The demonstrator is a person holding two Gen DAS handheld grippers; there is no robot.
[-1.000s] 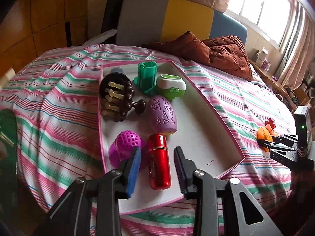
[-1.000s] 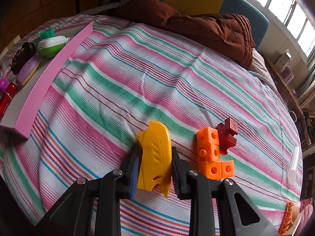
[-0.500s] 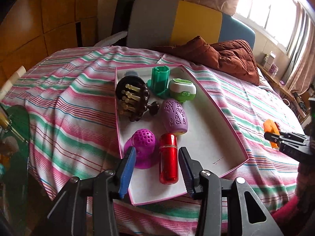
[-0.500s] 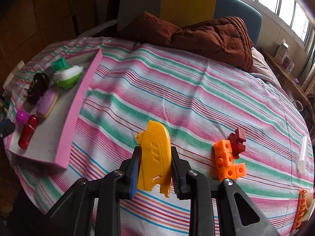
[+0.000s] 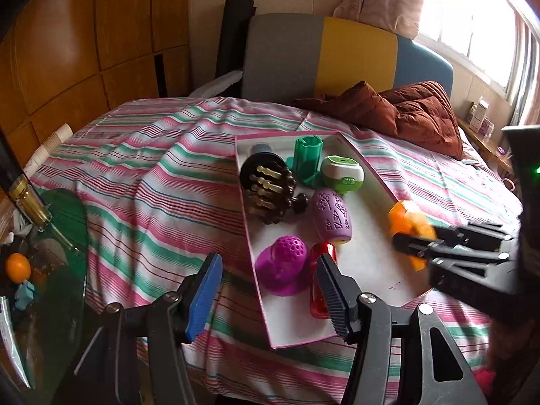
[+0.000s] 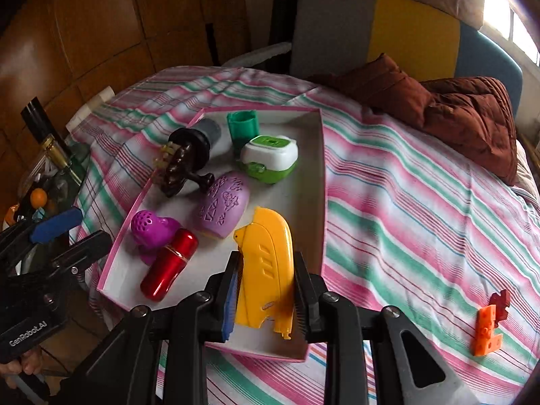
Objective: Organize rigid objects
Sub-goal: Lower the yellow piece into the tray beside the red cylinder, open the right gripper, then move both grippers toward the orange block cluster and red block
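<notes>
Right hand-held gripper (image 6: 265, 298) pinches yellow toy (image 6: 266, 270) above pink tray (image 6: 322, 182), lower centre, ready for drop-in; left hand-held gripper (image 5: 266, 295) spread, empty.

A: Tray (image 6: 322, 182) contents?
B: Brown massager (image 6: 184, 162), green cup (image 6: 241, 128) upright, green-white case (image 6: 270, 157), lilac egg (image 6: 224, 204), magenta dome (image 6: 152, 227), red cylinder (image 6: 168, 265) on its side.
A: Yellow piece (image 6: 266, 270)?
B: Clamped, held above tray. Orange blocks (image 6: 487, 329) on the bedspread, well apart.
</notes>
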